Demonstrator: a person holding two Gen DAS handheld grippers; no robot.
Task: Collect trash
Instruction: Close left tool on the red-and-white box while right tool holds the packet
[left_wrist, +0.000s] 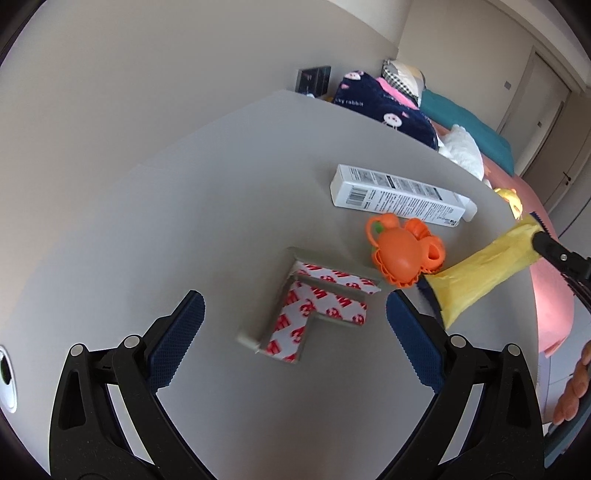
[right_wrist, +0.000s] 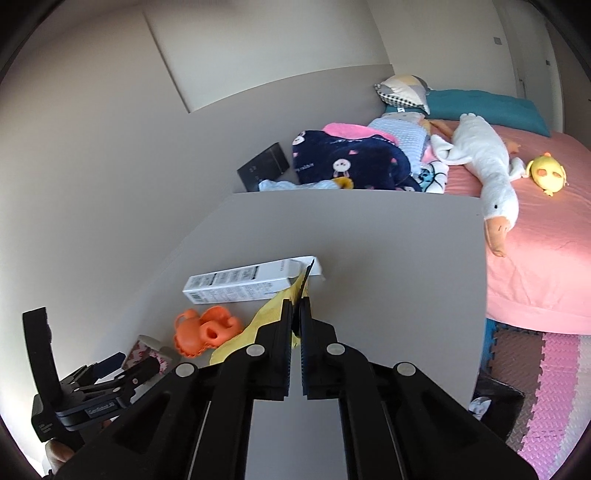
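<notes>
Trash collection at a grey table: one wrapper gripped, one piece awaiting pickup.

The right gripper (right_wrist: 295, 314) is clamped on a yellow wrapper (left_wrist: 480, 273), lifting it off the table (left_wrist: 184, 221) near its right edge, presumably for disposal. The left gripper (left_wrist: 295, 317), jaws apart and empty, hovers over the L-shaped corner guard (left_wrist: 314, 314), apparently lining up a grasp. An orange toy (left_wrist: 402, 254) and white carton (left_wrist: 399, 195) lie toward the far right corner.

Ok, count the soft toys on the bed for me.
2: a white goose stretched along the pink bed, and a yellow chick to its right. The clothes pile may hide more.
</notes>
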